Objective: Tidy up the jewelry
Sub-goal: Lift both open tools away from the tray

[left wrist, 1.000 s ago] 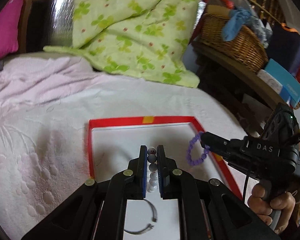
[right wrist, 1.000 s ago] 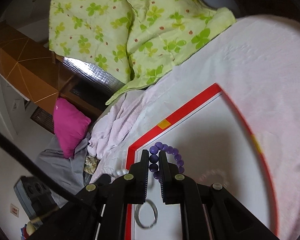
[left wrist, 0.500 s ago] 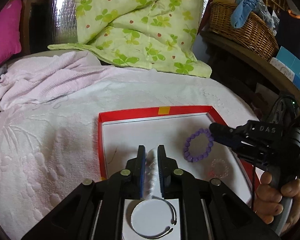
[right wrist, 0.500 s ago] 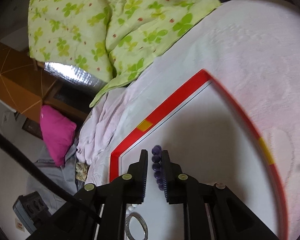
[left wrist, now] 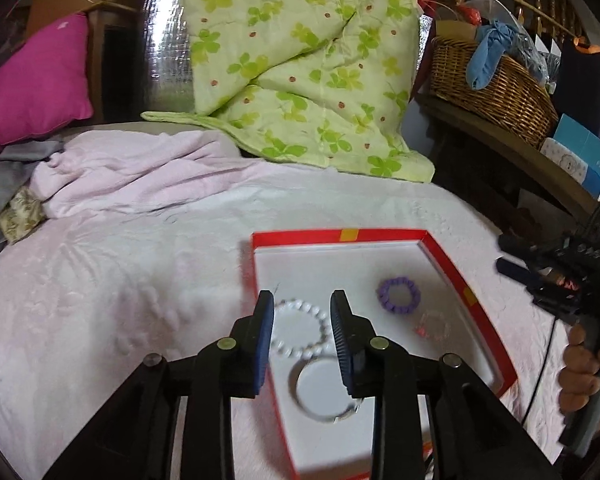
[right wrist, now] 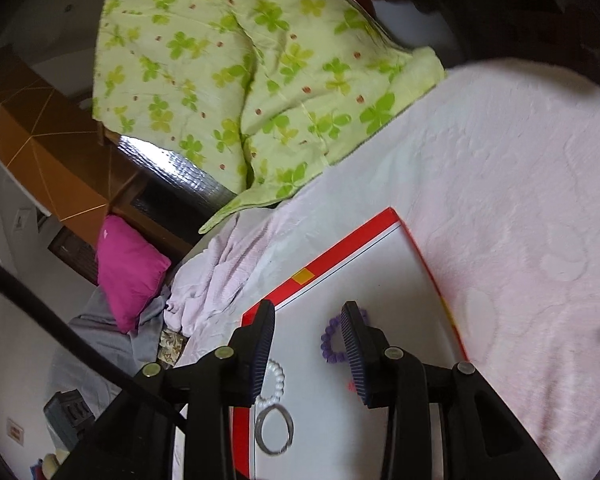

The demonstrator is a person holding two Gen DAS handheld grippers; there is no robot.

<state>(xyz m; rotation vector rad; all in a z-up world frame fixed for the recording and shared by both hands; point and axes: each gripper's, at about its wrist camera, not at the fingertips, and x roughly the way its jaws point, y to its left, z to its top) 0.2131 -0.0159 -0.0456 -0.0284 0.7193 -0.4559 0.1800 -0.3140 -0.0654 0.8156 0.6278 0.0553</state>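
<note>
A red-rimmed white tray (left wrist: 448, 266) lies on the pink bedspread. In it lie a white pearl bracelet (left wrist: 300, 330), a purple bead bracelet (left wrist: 398, 295), a pale pink clear bracelet (left wrist: 432, 326) and a silver bangle (left wrist: 326, 394). My left gripper (left wrist: 302, 304) is open and empty above the pearl bracelet. My right gripper (right wrist: 310, 314) is open and empty above the tray; the purple bracelet (right wrist: 332, 340) lies by its right finger, the pearl bracelet (right wrist: 274, 386) and the bangle (right wrist: 274, 430) lower left. The right gripper also shows in the left wrist view (left wrist: 512, 256).
A green clover quilt (left wrist: 300, 60) and crumpled pink blanket (left wrist: 140, 176) lie at the back of the bed. A magenta pillow (left wrist: 36, 80) is back left. A wicker basket (left wrist: 496, 80) stands on a shelf to the right.
Both grippers opened. The left let go of the pearl bracelet and the right let go of the purple bracelet; both now lie in the tray. Both grippers pulled back and up.
</note>
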